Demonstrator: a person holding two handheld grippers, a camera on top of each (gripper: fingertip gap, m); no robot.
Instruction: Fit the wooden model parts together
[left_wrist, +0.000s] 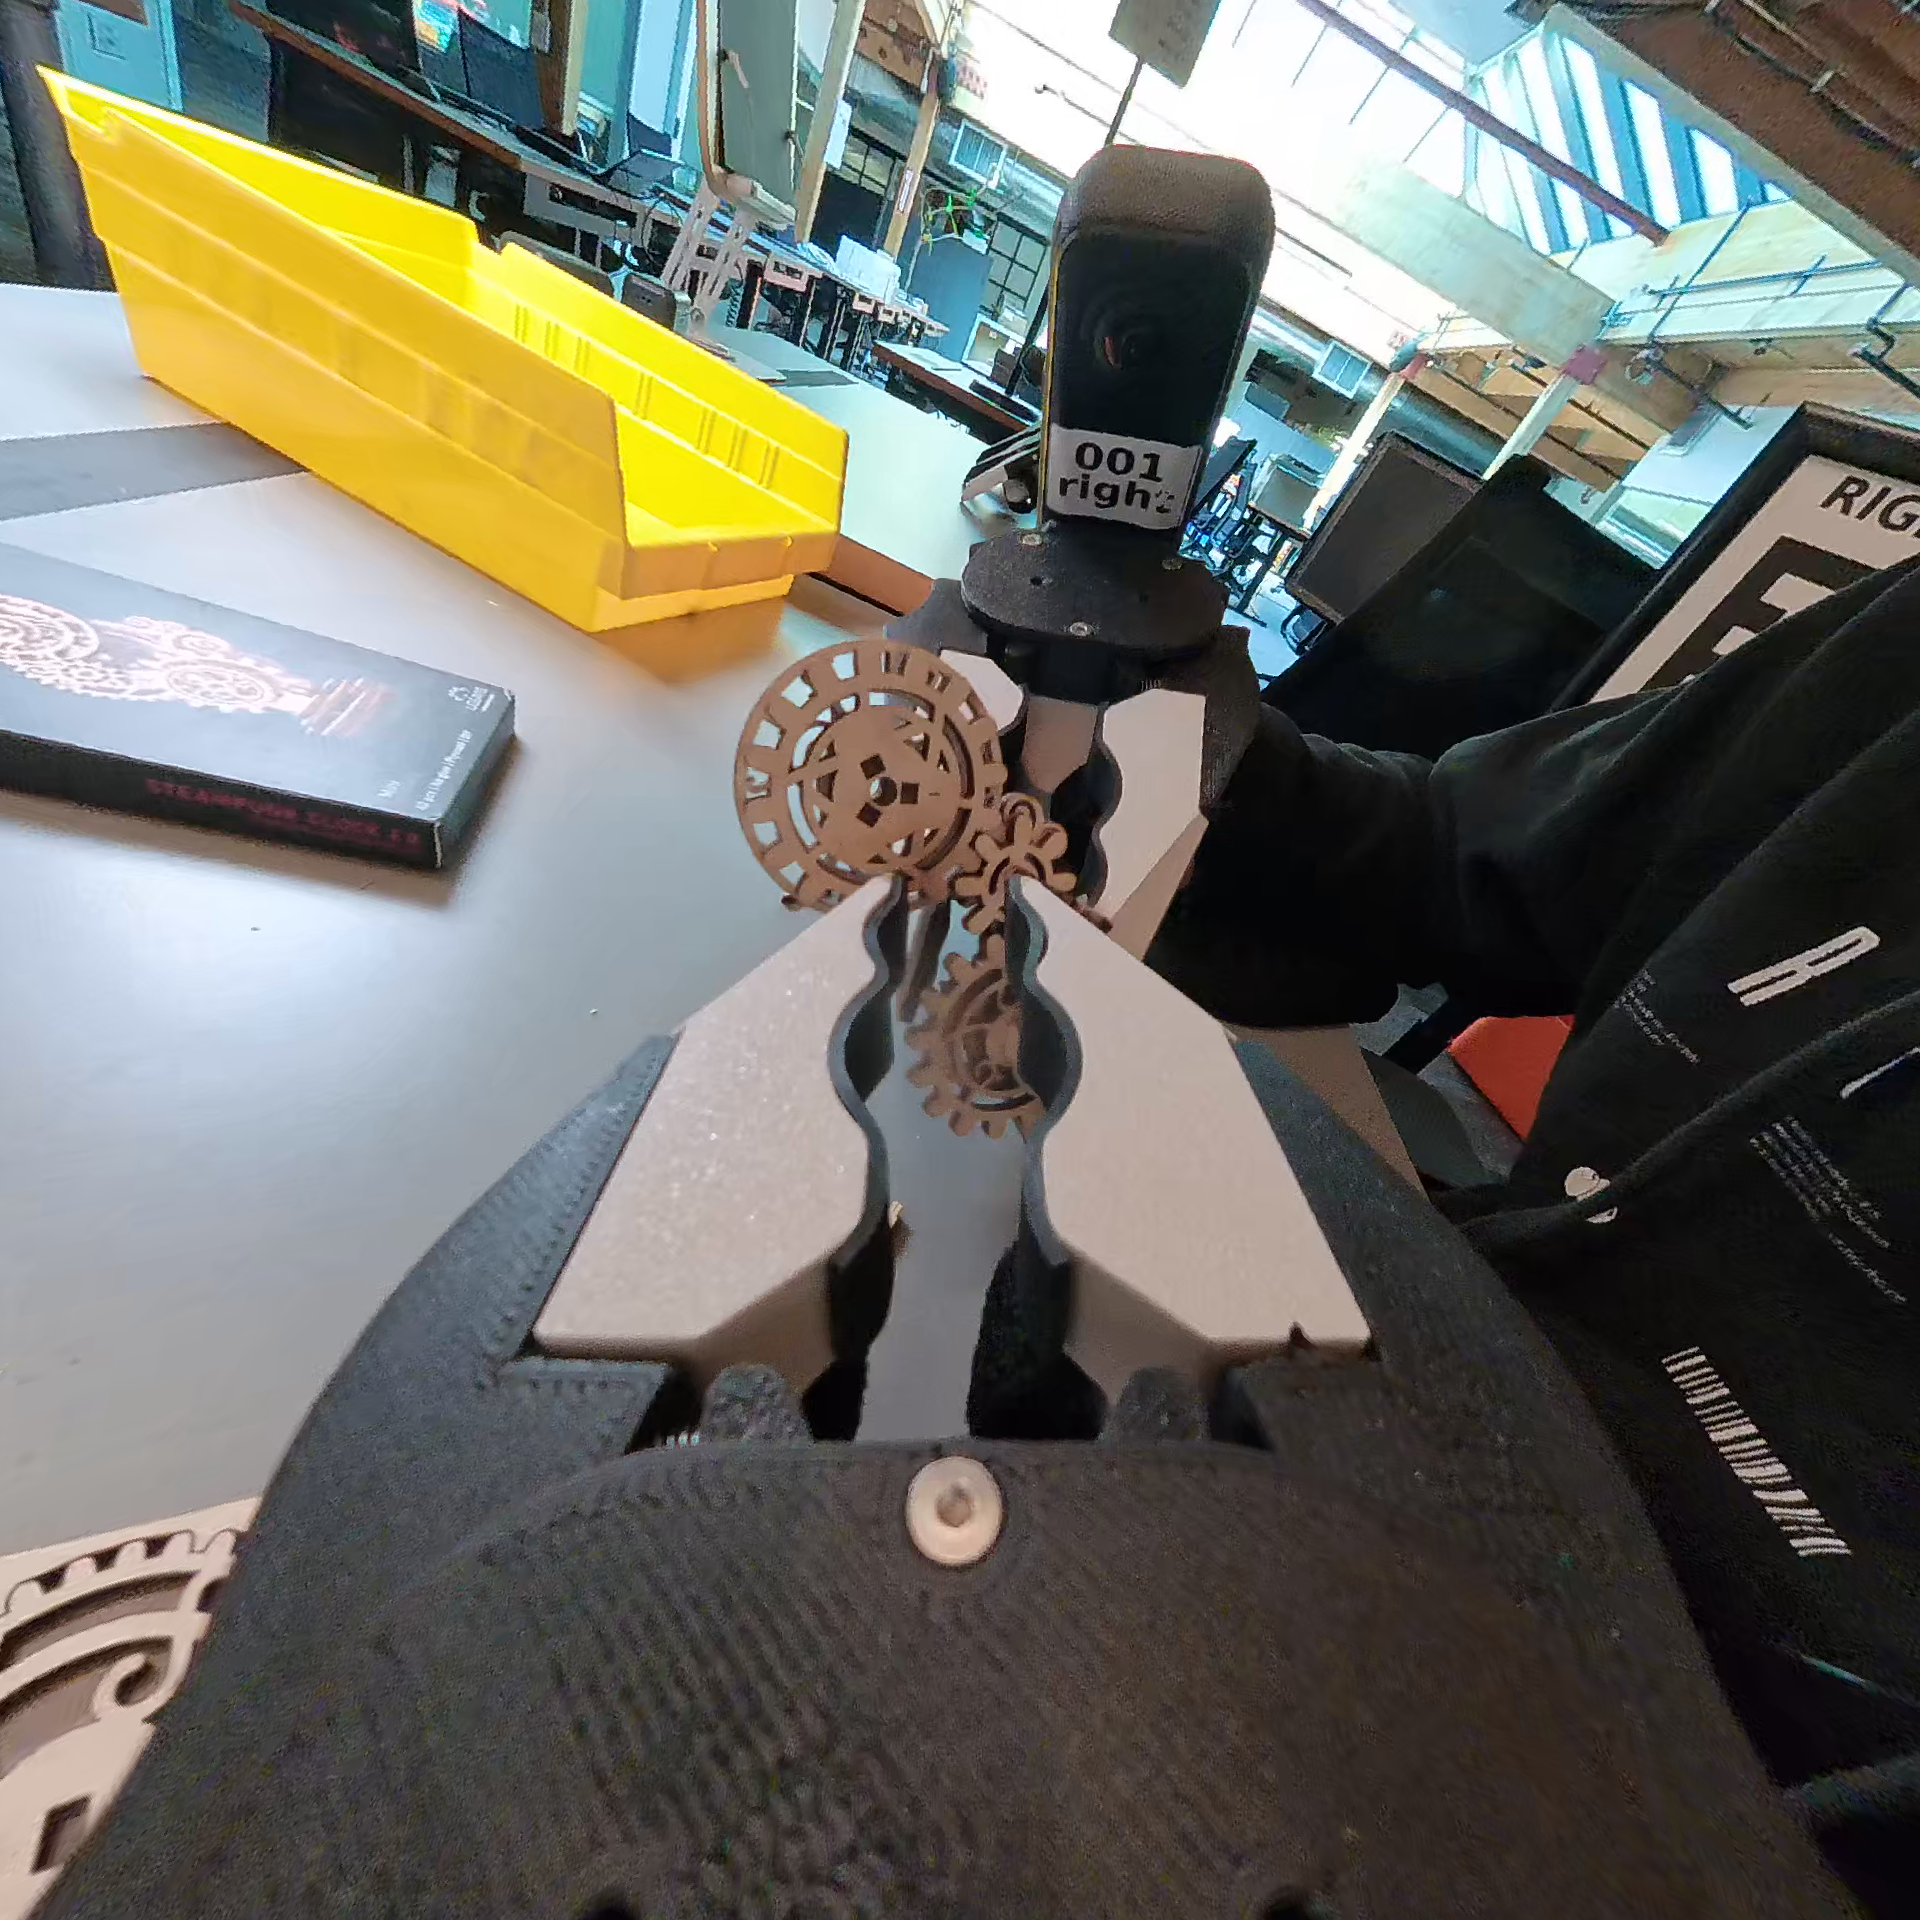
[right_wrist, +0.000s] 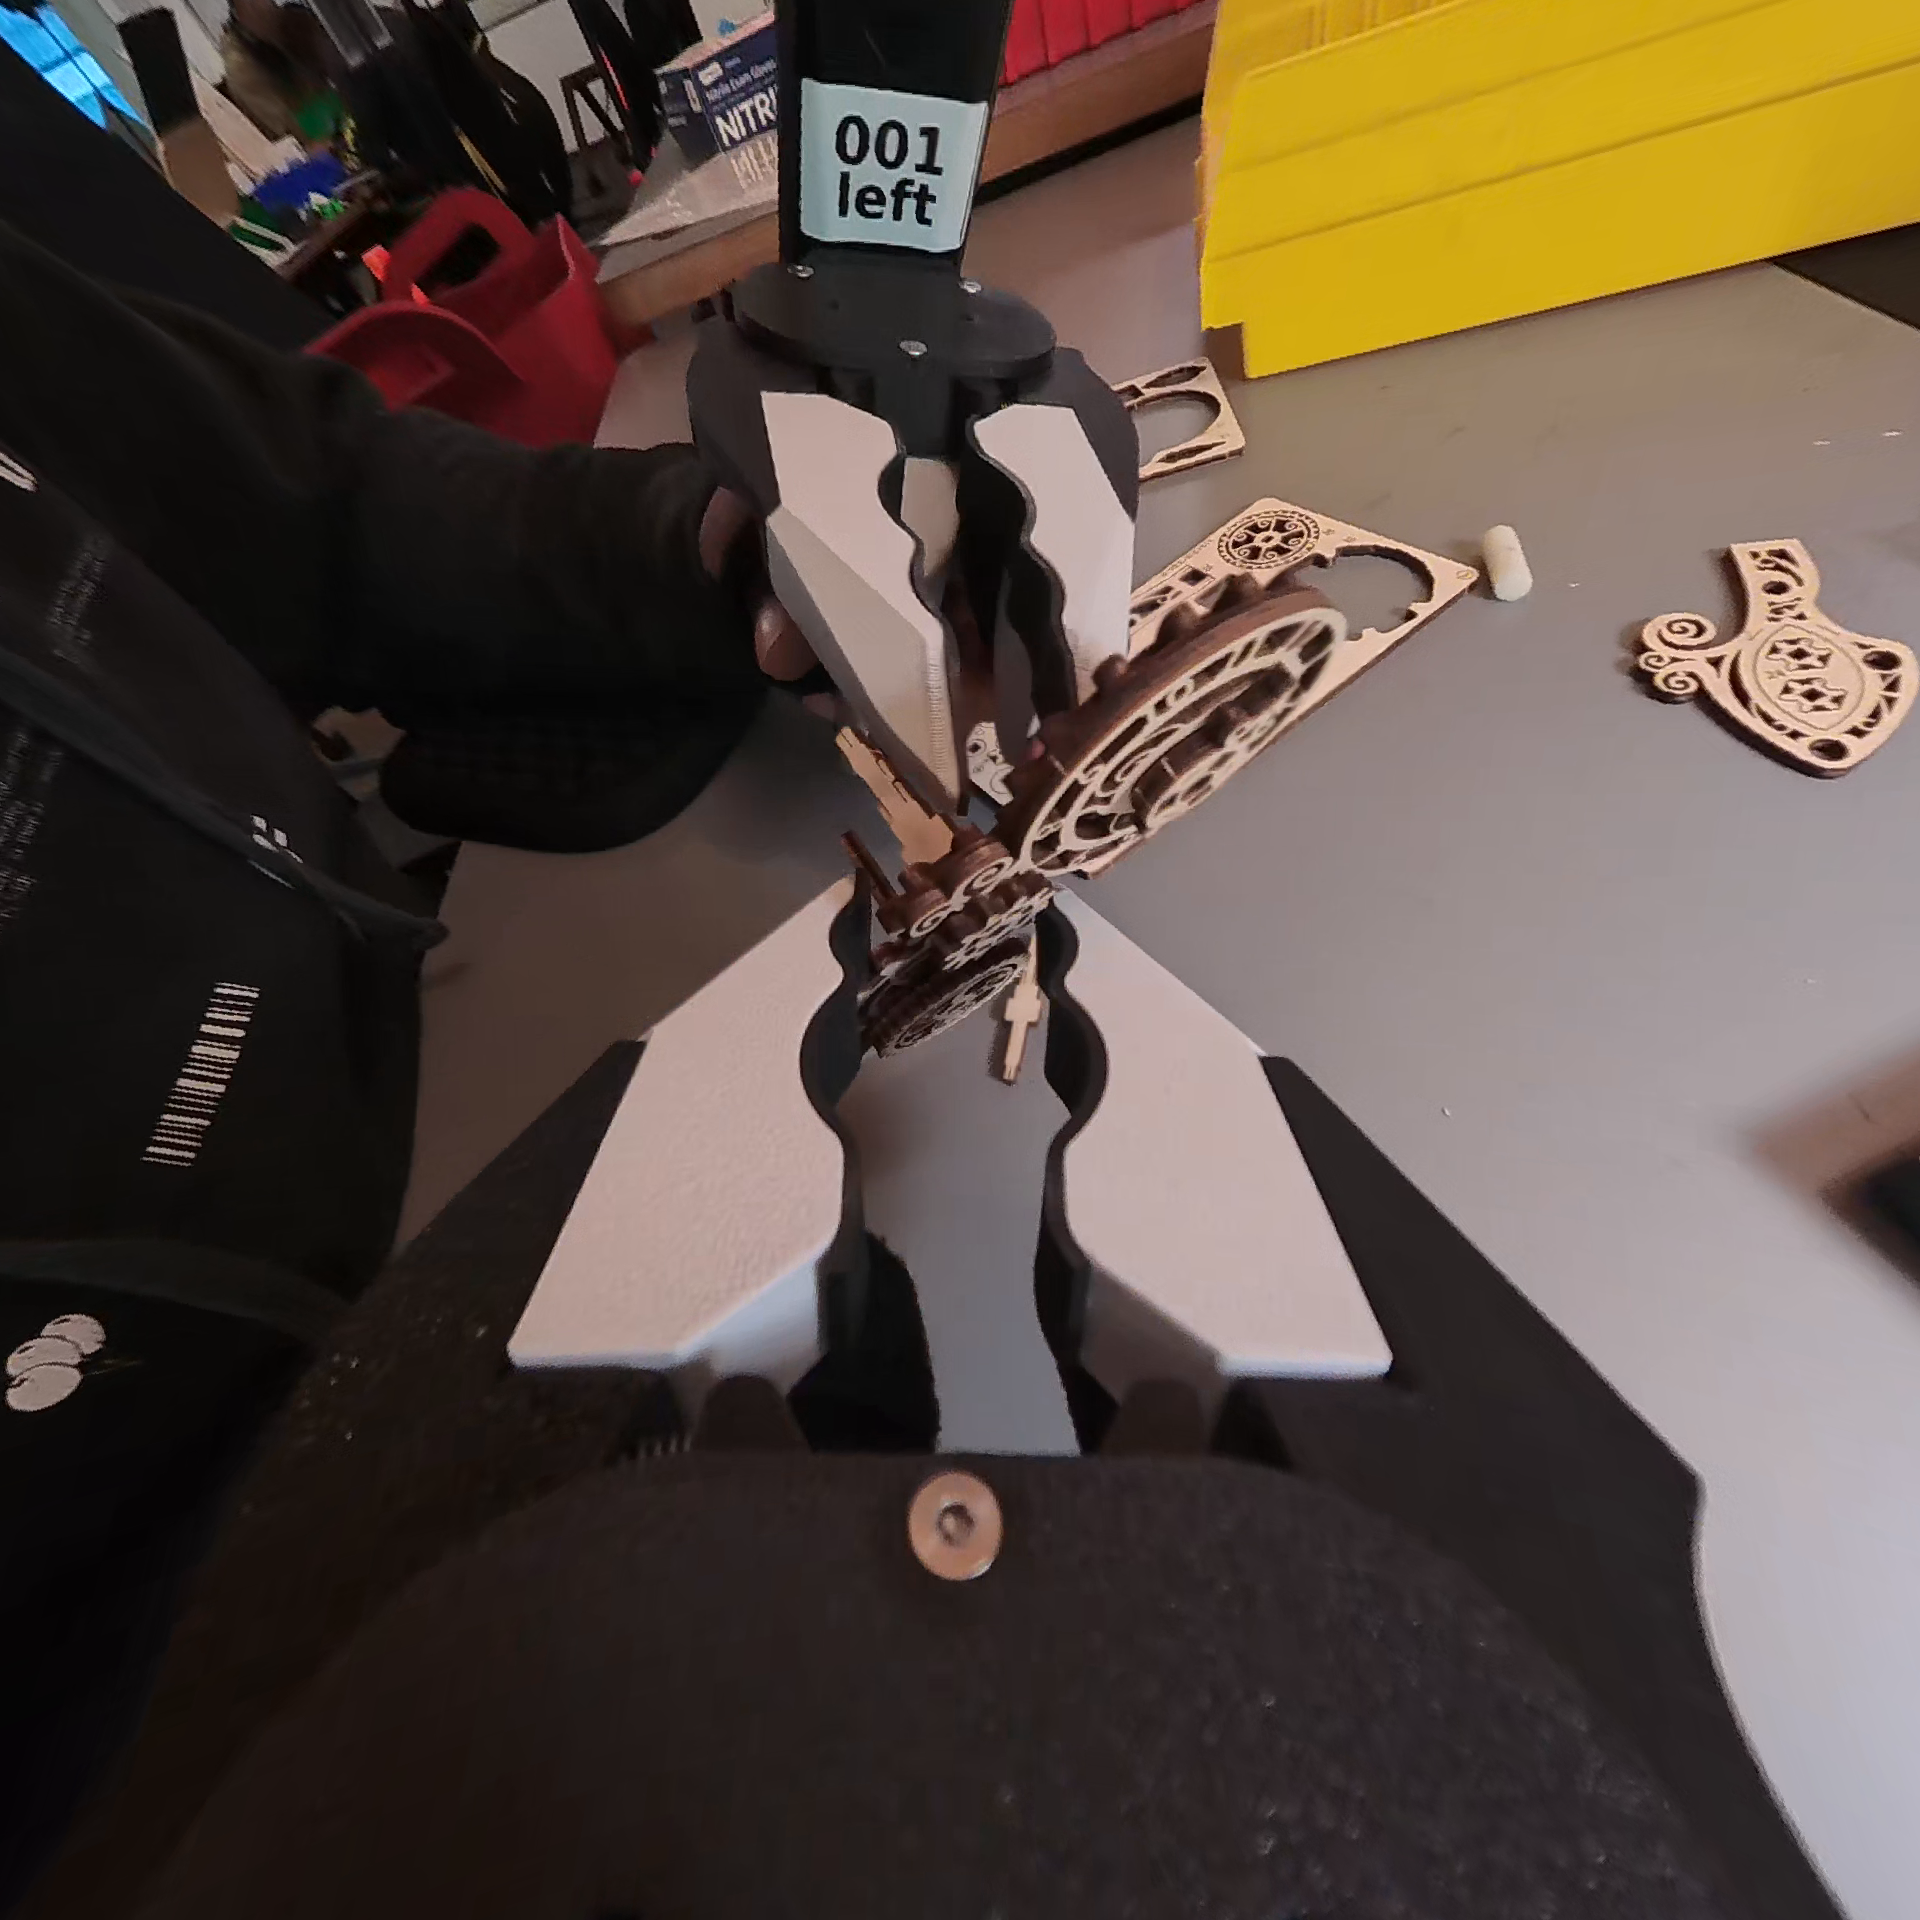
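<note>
Yellow plastic bin (left_wrist: 457, 343) sitting on grey tabletop (left_wrist: 260, 1039), open end facing near edge. Flat black box (left_wrist: 239, 717) lying near it, apart from bin. Small white cylinder (right_wrist: 1507, 562) lying on tabletop. Red bag (right_wrist: 499, 301) standing beyond tabletop edge. Desks, monitors showing in background.

Laser-cut wooden gear assembly (left_wrist: 883, 800), glossy yellow plastic bin (left_wrist: 468, 384), matt table (left_wrist: 312, 1039).

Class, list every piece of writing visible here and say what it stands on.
I won't copy wording; these bear it:
White label: on right gripper.
Pale label: on left gripper.
Black box on table.
Blue carton, background.
Black-and-white sign.
Dark clothing: small, blurred print.
</note>
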